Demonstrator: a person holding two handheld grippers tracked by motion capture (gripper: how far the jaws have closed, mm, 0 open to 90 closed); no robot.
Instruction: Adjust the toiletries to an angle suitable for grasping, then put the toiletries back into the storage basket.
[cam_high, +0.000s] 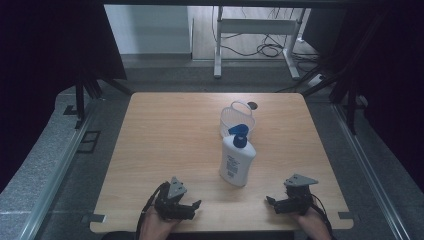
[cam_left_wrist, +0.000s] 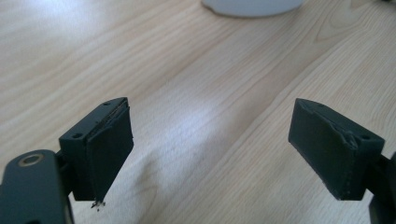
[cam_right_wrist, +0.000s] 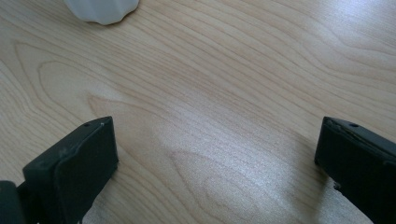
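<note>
Both tongs, left tongs and right tongs, rest at the near edge of the pale wood-grain table with black jaws spread wide and nothing between them. One white plastic lotion bottle with a blue pump top stands upright near the table's centre. One white openwork plastic basket with a loop handle sits just behind it; contents cannot be determined.

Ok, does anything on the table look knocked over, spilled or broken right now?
Nothing is tipped or spilled: the white pump bottle stands upright in front of the small white basket. The one flaw is the left gripper, whose finger pads look frayed at the edges, with a loose bit hanging off one corner.
</note>
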